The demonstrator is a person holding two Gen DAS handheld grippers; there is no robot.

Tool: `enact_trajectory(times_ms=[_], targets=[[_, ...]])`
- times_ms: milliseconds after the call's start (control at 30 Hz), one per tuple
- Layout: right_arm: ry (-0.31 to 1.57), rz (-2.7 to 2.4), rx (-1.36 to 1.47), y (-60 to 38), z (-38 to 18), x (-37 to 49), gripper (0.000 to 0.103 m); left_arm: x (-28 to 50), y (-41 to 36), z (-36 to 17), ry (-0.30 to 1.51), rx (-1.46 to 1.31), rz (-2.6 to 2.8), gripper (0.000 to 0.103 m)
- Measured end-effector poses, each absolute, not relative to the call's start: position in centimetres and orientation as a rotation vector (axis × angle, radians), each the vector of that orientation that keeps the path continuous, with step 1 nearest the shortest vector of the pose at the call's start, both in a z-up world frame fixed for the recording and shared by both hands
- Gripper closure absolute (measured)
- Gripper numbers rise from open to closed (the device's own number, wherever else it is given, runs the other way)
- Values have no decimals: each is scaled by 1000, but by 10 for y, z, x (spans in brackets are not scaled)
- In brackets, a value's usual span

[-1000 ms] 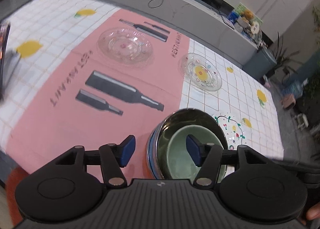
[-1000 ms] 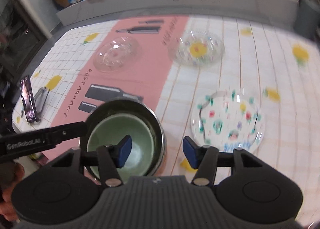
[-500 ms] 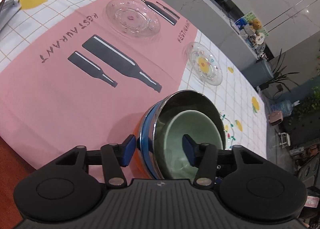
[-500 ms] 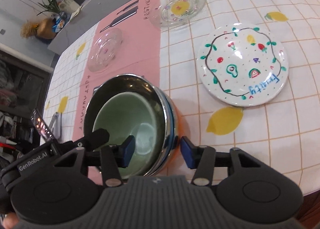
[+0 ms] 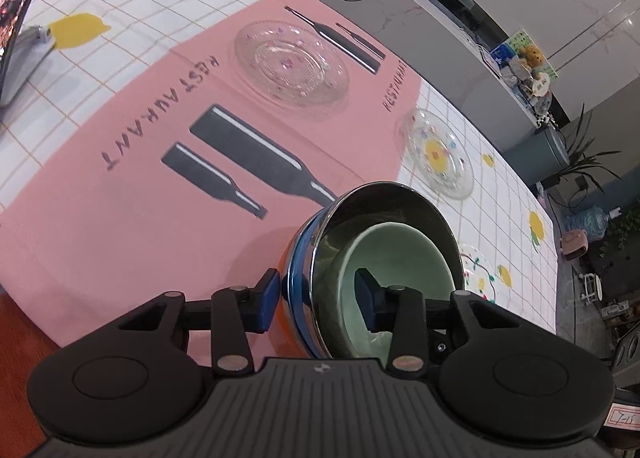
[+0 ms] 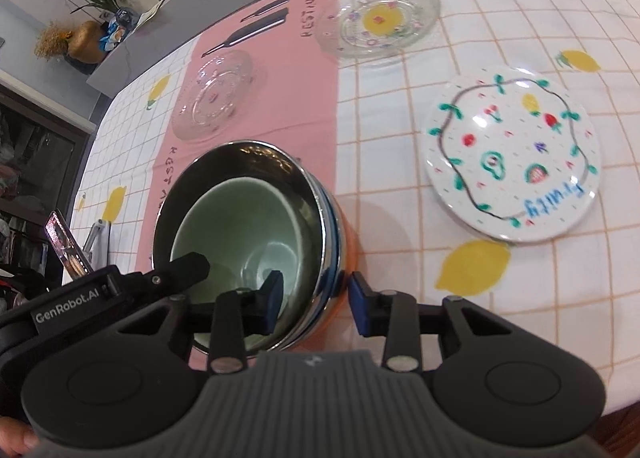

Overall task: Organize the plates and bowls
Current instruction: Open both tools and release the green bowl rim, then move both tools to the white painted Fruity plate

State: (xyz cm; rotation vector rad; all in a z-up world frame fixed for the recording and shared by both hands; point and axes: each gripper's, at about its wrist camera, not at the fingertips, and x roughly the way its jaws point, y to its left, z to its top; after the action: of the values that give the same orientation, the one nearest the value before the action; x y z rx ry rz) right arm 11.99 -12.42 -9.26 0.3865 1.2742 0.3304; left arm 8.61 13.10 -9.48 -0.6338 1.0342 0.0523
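A green bowl (image 5: 394, 254) sits nested in a steel bowl (image 5: 384, 198), which rests in a blue and an orange bowl on the pink runner. My left gripper (image 5: 316, 300) straddles the stack's left rim, one pad outside the wall and one inside the green bowl. Its jaws are closing, with a gap still showing. My right gripper (image 6: 316, 300) straddles the right rim of the steel bowl (image 6: 244, 154), closing too, its outer pad just clear of the orange bowl (image 6: 349, 248). The left gripper's finger (image 6: 188, 264) reaches in over the green bowl (image 6: 240, 214).
A clear glass plate (image 5: 290, 64) lies on the runner, and a glass plate with a yellow centre (image 6: 378, 20) sits further back. A white fruit-pattern plate (image 6: 512, 156) lies to the right. A phone on a stand (image 6: 66, 246) is near the left table edge.
Both grippers have sunk onto the bowl stack and rolled. Their jaws have narrowed around its rims from opposite sides.
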Motion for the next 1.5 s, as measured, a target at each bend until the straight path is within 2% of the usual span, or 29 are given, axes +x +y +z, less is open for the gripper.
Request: enact_trajectory(times_ms=[267, 333, 467, 567, 767, 1167, 1267, 1333, 1433, 1500], targets=[[1277, 357, 380, -115, -92, 131, 65, 91, 142, -85, 992, -645, 47, 56], [1254, 368, 387, -121, -87, 129, 59, 90, 139, -72, 944, -602, 58, 47], [1159, 382, 372, -139, -63, 127, 46, 89, 123, -38, 834, -498, 47, 46], [1079, 369, 391, -160, -45, 126, 46, 93, 102, -15, 776, -443, -34, 46], [985, 270, 477, -217, -33, 132, 46, 119, 40, -3, 803, -364, -206, 46], [1008, 53, 622, -317, -85, 122, 49, 179, -79, -61, 1044, -47, -295, 46], [1029, 45, 659, -327, -101, 123, 53, 193, -82, -83, 1078, -39, -240, 52], [1029, 50, 669, -329, -109, 124, 55, 200, -79, -95, 1093, -78, -187, 68], [1032, 41, 642, -329, -120, 129, 63, 205, -78, -109, 1082, -105, -130, 69], [1033, 37, 628, -330, -127, 131, 64, 207, -79, -117, 1072, -102, -99, 69]])
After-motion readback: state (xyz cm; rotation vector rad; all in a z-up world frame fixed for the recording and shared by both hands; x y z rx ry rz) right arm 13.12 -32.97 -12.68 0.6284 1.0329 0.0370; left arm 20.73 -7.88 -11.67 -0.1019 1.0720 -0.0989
